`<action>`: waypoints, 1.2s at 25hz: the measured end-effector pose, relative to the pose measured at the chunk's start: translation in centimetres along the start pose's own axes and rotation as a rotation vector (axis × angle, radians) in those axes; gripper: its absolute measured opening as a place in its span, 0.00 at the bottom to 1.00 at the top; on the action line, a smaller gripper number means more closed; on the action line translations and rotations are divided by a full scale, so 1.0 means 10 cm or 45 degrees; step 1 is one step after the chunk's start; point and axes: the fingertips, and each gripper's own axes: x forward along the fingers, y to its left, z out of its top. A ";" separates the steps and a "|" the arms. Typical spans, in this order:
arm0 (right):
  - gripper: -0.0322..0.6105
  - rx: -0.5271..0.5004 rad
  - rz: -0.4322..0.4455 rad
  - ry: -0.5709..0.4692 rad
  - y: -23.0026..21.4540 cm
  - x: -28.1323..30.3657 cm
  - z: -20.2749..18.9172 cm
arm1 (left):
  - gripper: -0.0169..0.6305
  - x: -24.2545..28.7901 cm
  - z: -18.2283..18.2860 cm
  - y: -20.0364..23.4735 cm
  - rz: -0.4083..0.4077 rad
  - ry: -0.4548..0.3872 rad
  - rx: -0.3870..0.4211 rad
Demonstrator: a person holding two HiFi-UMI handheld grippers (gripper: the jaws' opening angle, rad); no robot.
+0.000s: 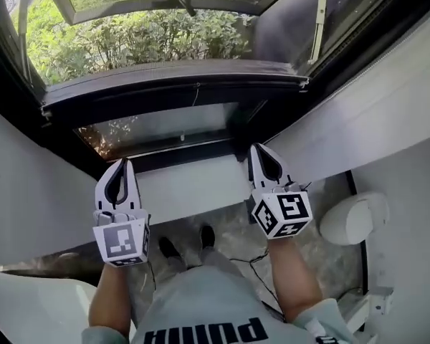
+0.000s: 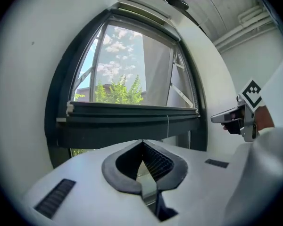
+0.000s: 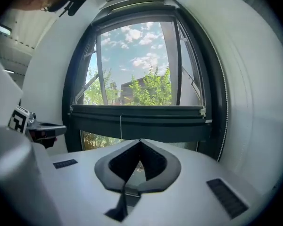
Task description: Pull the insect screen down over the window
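The insect screen's dark bar [image 1: 173,86] lies level across the window frame [image 3: 71,86], its long axis running side to side. It sits low in the opening, with a strip of window showing beneath it. The left gripper [image 1: 121,163] is below the bar's left half and the right gripper [image 1: 259,149] below its right. Both point at the window, jaws closed together on nothing, clear of the bar.

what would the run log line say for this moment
left gripper: shut, empty | right gripper: shut, empty | screen bar: partway down, gap below, not gripped
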 end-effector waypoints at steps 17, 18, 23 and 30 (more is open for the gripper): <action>0.06 -0.055 0.197 -0.090 0.38 -0.88 -0.25 | 0.05 -0.73 -0.02 -1.16 -0.019 0.007 -0.029; 0.06 -0.057 0.207 -0.095 0.30 -1.00 -0.27 | 0.05 -0.78 -0.01 -1.29 -0.006 0.008 -0.017; 0.06 -0.038 0.321 -0.112 0.01 -1.60 -0.39 | 0.05 -1.15 0.08 -1.95 0.120 0.002 0.002; 0.06 -0.017 0.434 -0.125 -0.31 -2.46 -0.62 | 0.05 -1.83 0.02 -2.87 0.212 0.034 0.042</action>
